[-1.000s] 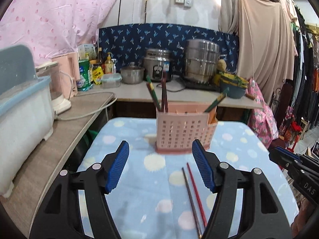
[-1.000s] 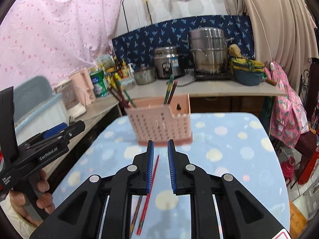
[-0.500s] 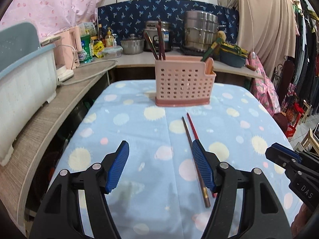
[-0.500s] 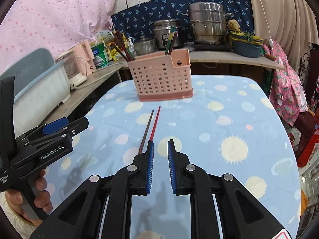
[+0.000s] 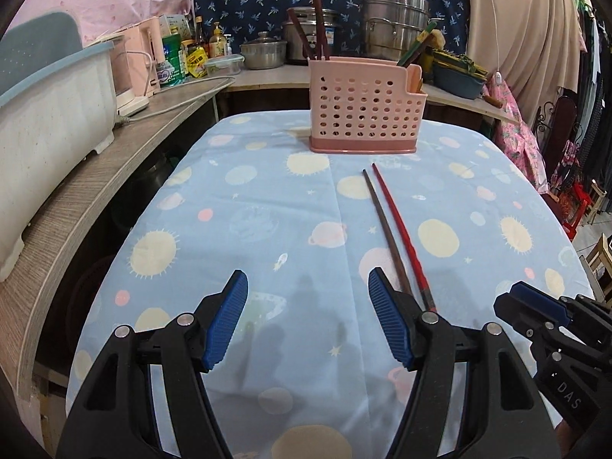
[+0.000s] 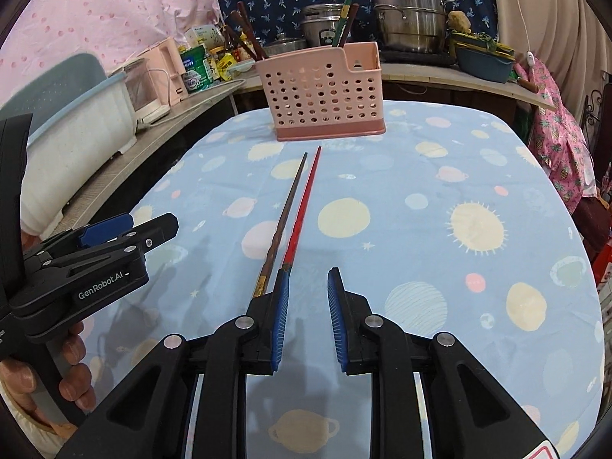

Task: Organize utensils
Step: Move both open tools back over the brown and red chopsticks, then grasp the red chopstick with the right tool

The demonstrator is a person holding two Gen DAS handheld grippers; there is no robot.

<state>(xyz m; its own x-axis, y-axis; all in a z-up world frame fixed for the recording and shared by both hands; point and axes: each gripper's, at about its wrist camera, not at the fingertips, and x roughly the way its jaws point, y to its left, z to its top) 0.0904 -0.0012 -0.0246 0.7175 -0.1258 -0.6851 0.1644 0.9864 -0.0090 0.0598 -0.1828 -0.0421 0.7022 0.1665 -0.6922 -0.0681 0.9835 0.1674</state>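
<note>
Two chopsticks are laid side by side on the blue planet-print tablecloth [image 5: 244,206], just in front of the pink perforated utensil holder [image 5: 363,114], which serves as the landmark. The brown chopstick [image 5: 384,229] lies on the left of the pair and the red chopstick [image 5: 399,229] on the right; their tips point toward the holder and stop short of its base without touching it. Further chopsticks are seen standing in the holder, some dark ones [image 6: 244,38] leaning out of its left end and a green and a dark one [image 6: 344,23] upright nearer its right end.

The left gripper [image 5: 308,321] is held well in front of the holder, above the cloth, with its jaws standing wide apart and nothing between them; its right finger is seen just left of the thick ends of the two chopsticks. The right gripper [image 6: 306,306] is held on the same near side of the holder, its jaws opening with only bare cloth between them, and its left finger overlaps the thick end of the red chopstick in the right wrist view; contact cannot be told. Behind the holder a counter [image 5: 267,76] with steel pots [image 5: 394,26] is seen
</note>
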